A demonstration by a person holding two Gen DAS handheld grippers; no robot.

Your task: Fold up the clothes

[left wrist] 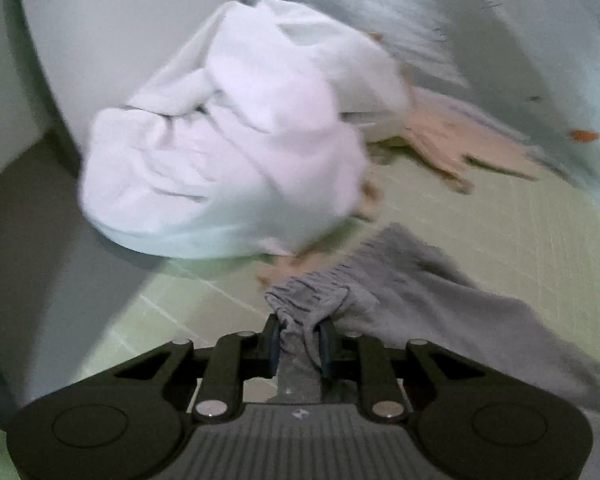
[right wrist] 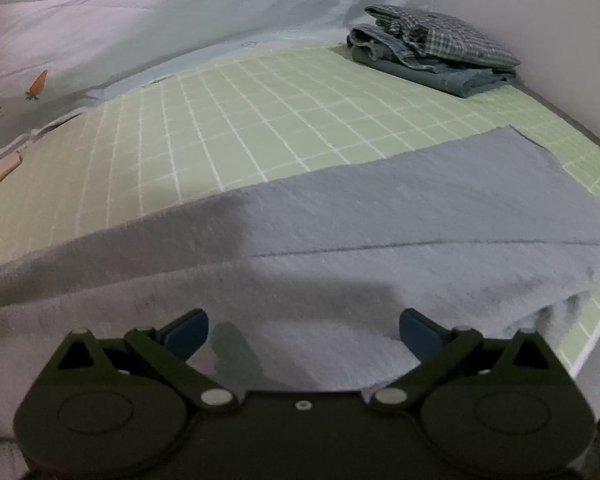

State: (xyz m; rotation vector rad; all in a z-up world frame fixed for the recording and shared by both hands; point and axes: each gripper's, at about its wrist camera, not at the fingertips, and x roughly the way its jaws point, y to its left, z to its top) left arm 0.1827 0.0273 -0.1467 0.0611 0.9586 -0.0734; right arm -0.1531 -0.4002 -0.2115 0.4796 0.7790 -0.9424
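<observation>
A grey garment [left wrist: 412, 280] with a gathered waistband lies on the green checked sheet [left wrist: 500, 232]. My left gripper [left wrist: 300, 344] is shut on a bunched part of that waistband. In the right wrist view the same grey garment [right wrist: 340, 240] lies spread flat across the sheet [right wrist: 240, 120], its far end toward the right. My right gripper [right wrist: 304, 332] is open and empty, just above the grey cloth.
A crumpled white garment [left wrist: 228, 136] lies near the wall, with a peach cloth [left wrist: 460, 140] beside it. A pale quilt with carrot prints [right wrist: 140, 20] lies along the far side. A folded stack topped by a plaid shirt [right wrist: 432, 48] sits at the far right corner.
</observation>
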